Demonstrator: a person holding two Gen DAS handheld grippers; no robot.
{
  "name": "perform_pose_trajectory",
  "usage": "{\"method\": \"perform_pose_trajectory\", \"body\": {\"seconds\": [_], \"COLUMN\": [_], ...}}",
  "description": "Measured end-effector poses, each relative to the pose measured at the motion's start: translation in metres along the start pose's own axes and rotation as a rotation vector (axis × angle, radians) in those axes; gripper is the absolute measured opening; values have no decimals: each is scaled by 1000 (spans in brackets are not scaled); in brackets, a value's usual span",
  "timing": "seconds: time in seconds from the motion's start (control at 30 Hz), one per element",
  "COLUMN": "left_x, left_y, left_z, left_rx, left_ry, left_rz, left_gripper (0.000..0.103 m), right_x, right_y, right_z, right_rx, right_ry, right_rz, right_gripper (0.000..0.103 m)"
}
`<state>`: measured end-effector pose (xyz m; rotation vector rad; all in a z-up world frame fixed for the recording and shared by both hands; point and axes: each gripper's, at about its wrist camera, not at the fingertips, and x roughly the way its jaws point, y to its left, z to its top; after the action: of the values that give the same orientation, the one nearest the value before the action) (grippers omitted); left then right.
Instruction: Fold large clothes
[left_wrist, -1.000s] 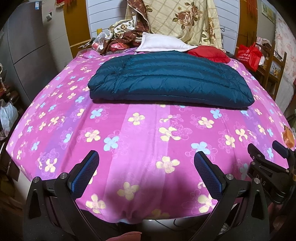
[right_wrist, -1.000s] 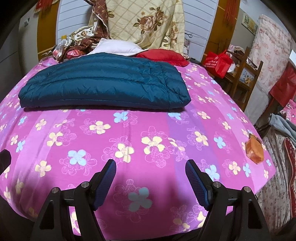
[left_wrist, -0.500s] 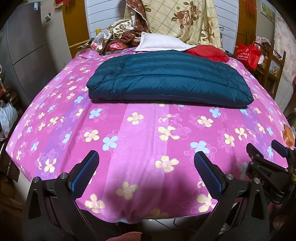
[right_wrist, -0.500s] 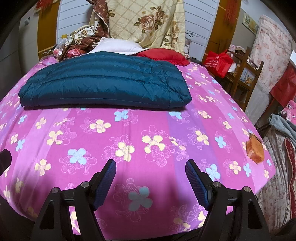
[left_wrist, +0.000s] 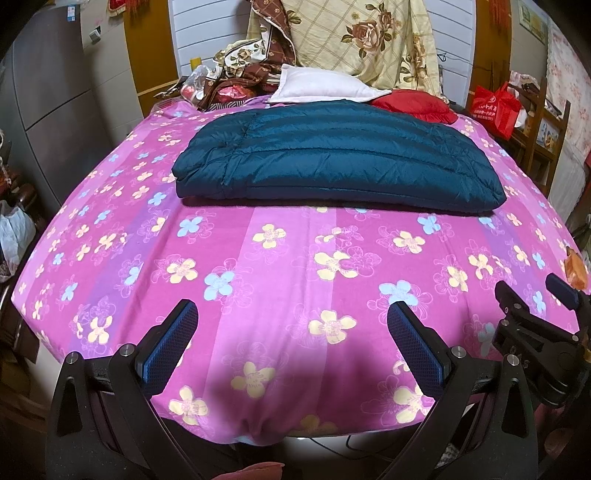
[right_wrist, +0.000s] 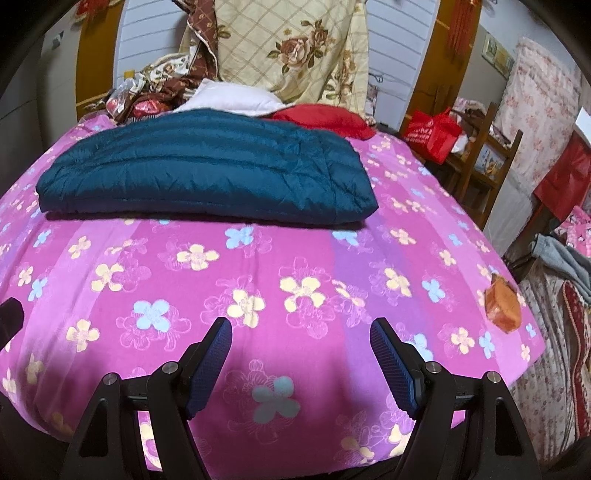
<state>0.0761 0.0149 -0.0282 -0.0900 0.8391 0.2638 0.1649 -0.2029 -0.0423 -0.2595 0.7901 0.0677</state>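
Observation:
A dark teal quilted down jacket (left_wrist: 332, 158) lies folded into a long flat rectangle across the far half of the bed; it also shows in the right wrist view (right_wrist: 207, 170). My left gripper (left_wrist: 291, 317) is open and empty, held over the near edge of the bed, well short of the jacket. My right gripper (right_wrist: 301, 334) is open and empty, also over the near edge. The right gripper's body shows at the right edge of the left wrist view (left_wrist: 535, 325).
The bed has a pink flowered sheet (left_wrist: 258, 258). A white pillow (left_wrist: 325, 85), a red cushion (left_wrist: 417, 105) and piled bedding (left_wrist: 243, 70) lie at the headboard. An orange packet (right_wrist: 502, 304) lies near the bed's right edge. A wooden chair with a red bag (right_wrist: 432, 134) stands right.
Both grippers have drifted slightly, so the jacket sits a little higher in both views. Both stay open and empty. The jacket has not moved.

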Motion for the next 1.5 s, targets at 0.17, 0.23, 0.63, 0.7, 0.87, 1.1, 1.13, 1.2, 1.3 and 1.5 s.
{"method": "perform_pose_trajectory", "body": {"seconds": [0.17, 0.23, 0.63, 0.7, 0.87, 1.1, 1.13, 1.2, 1.3, 1.5], "left_x": [1, 1, -5, -5, -5, -5, -5, -5, -5, -5], "left_y": [-3, -4, -2, -1, -1, -1, -1, -1, 1, 3], "left_z": [-1, -1, 1, 1, 1, 0, 0, 0, 0, -1], "left_rx": [3, 5, 4, 3, 0, -3, -3, -7, -19, -28], "left_ry": [-5, -8, -45, -48, -55, -58, -58, -58, -60, -61], "left_rz": [-2, -6, -16, -14, -7, -4, -5, -7, -7, -8], "left_gripper": [102, 102, 102, 102, 102, 102, 102, 102, 102, 102], "right_x": [-8, -11, -12, -11, -9, -17, -18, -19, -20, -23], "right_y": [0, -1, 4, 5, 6, -2, -3, -3, -1, -1], "right_z": [3, 3, 4, 4, 2, 4, 4, 5, 5, 5], "right_rx": [1, 4, -10, -12, -10, 42, 45, 45, 33, 30], "right_ry": [-46, -61, -74, -68, -63, -112, -115, -120, -122, -136], "right_rz": [17, 32, 43, 43, 52, 61, 63, 68, 74, 84], "right_gripper": [75, 75, 75, 75, 75, 75, 75, 75, 75, 75]}}
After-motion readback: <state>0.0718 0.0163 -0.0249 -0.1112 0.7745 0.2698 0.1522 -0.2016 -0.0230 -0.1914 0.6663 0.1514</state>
